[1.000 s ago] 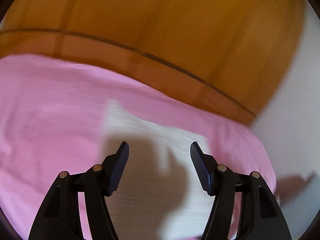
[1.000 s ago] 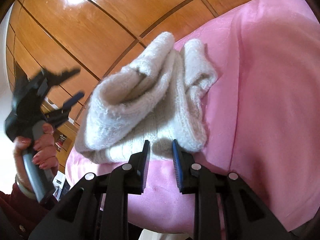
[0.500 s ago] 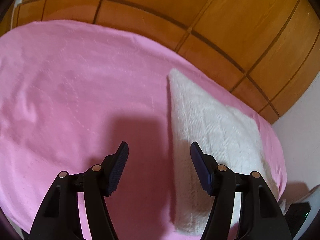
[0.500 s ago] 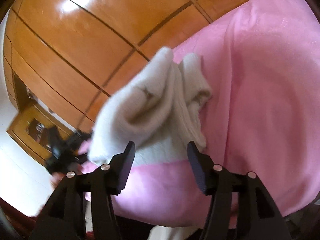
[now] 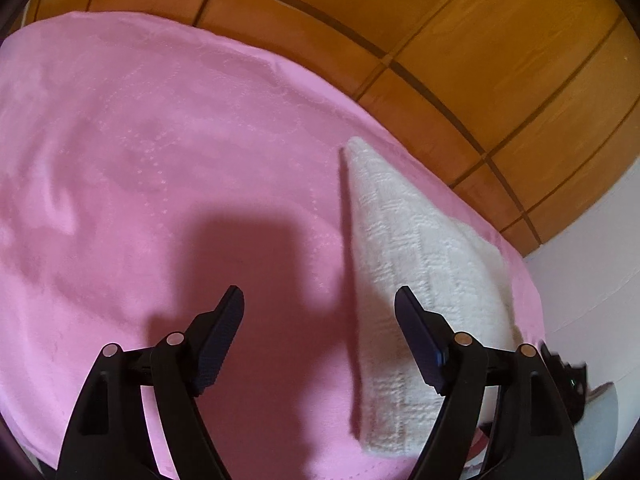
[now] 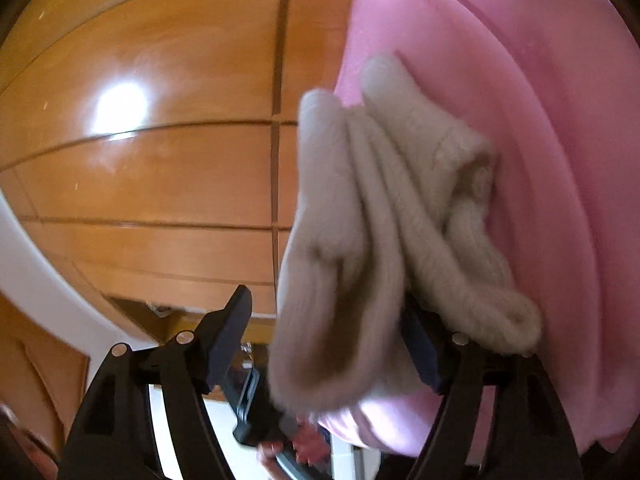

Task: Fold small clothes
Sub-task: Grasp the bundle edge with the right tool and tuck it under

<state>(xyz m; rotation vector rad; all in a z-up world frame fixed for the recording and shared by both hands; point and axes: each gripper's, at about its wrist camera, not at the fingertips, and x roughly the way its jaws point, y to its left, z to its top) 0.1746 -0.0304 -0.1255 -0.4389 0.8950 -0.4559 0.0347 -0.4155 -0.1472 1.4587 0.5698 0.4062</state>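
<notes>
Left wrist view: the left gripper [image 5: 319,312] hangs over the pink blanket [image 5: 140,160], fingers released and just widened, nothing between them. The folded white knit garment [image 5: 416,264] lies near the blanket's far right edge.

Right wrist view: the right gripper [image 6: 324,320] has just been opening; the garment [image 6: 384,216] sits between its fingers, apparently let go. The fold looks finished; next, back away. No writing is legible.
</notes>
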